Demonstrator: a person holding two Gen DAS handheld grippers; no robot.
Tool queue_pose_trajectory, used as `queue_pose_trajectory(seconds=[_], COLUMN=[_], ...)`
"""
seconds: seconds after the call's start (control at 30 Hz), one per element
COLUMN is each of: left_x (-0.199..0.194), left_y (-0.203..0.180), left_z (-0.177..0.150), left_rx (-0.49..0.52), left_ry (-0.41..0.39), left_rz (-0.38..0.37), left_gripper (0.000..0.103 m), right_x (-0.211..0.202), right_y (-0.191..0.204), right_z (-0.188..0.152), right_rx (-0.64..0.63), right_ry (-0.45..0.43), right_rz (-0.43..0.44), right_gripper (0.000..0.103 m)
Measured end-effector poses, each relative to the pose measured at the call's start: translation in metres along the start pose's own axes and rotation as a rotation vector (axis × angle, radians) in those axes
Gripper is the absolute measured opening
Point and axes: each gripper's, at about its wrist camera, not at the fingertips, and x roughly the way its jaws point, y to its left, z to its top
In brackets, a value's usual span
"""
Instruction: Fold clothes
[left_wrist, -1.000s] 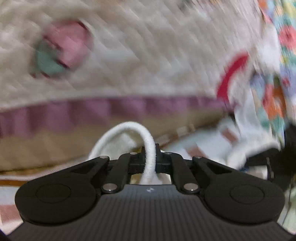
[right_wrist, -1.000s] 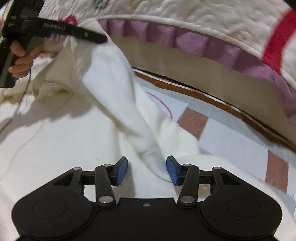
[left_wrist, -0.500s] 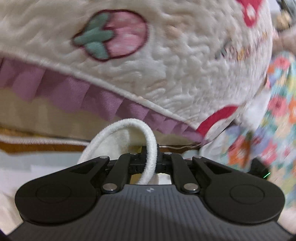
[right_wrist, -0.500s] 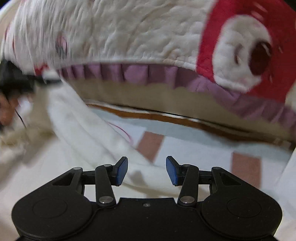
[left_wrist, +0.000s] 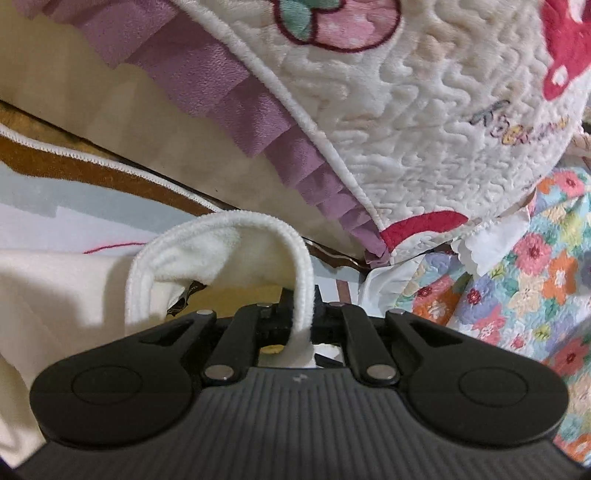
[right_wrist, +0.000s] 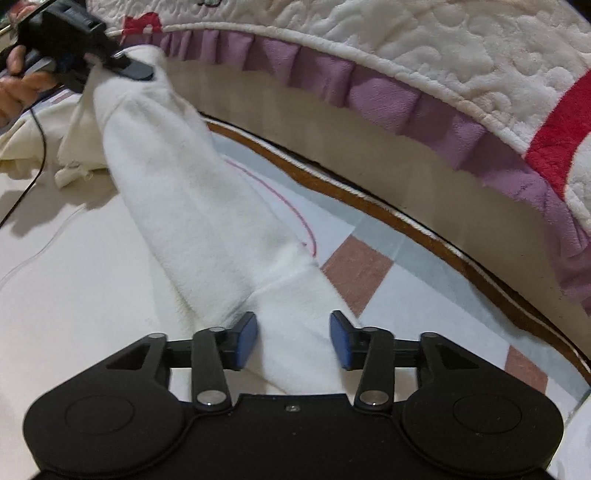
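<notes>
A white fleece garment (right_wrist: 192, 206) lies on the patterned rug, its sleeve stretched from far left toward me. My left gripper (left_wrist: 303, 306) is shut on the garment's ribbed edge (left_wrist: 295, 258), which loops up out of the jaws. In the right wrist view the left gripper (right_wrist: 136, 70) holds the sleeve end lifted at upper left. My right gripper (right_wrist: 293, 338) is open, its blue pads (right_wrist: 245, 338) on either side of a strip of the white fabric, not closed on it.
A quilted cream bedspread (right_wrist: 424, 55) with purple frill (right_wrist: 388, 92) hangs over the bed side along the back. The rug (right_wrist: 388, 295) has a brown border and pink squares. A floral quilt (left_wrist: 535, 277) lies at right in the left wrist view.
The right gripper has swung back down over the sleeve, fabric now between its open pads. The left gripper has turned and shifted with the garment edge still held.
</notes>
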Motion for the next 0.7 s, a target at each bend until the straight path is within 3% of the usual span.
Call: queue_pose_trajectory(seconds=[0.2,0.27,0.3,0.4,0.47,0.5,0.53,0.57,0.7], left_x=[-0.016,-0.019,-0.019,-0.011,-0.001,0.006,0.014,0.021,0.042], left_y=[-0.007,-0.012,-0.015,-0.025,-0.037,-0.044,-0.050,-0.054,-0.071], left_z=[-0.017,-0.025,-0.028,-0.042,-0.048,-0.051,-0.053,-0.051,-0.028], left_rx=[0.151,0.209,0.239,0.335,0.417,0.488,0.559,0.612,0.792], left_ry=[-0.003,0.004,0.008,0.080,0.098,0.097,0.098,0.101,0.035], left_rz=[-0.006,0.000,0.000,-0.051,0.024,0.095,0.161,0.212,0.384], left_gripper=[0.007,0.015,0.024,0.046,0.042,0.036,0.013,0.005,0.005], right_x=[0.002,0.001,-0.001,-0.007,-0.015,-0.019,-0.026,-0.033,-0.048], right_y=[-0.012,-0.013,-0.008,0.004,-0.001,-0.005,-0.013,-0.021,-0.048], right_z=[-0.020,-0.026,-0.025,-0.023,-0.021,-0.020,-0.019,-0.018,-0.013], right_rx=[0.189,0.209,0.188,0.133,0.153,0.172,0.209,0.250,0.374], right_ry=[-0.055,-0.085,-0.093,-0.122,-0.161,-0.187,-0.225,-0.265,-0.353], right_rz=[0.061,0.066,0.062,0.049,0.040,0.035,0.028,0.022,-0.006], right_gripper=[0.051,0.038,0.018,0.007,0.006,0.005,0.005,0.005,0.004])
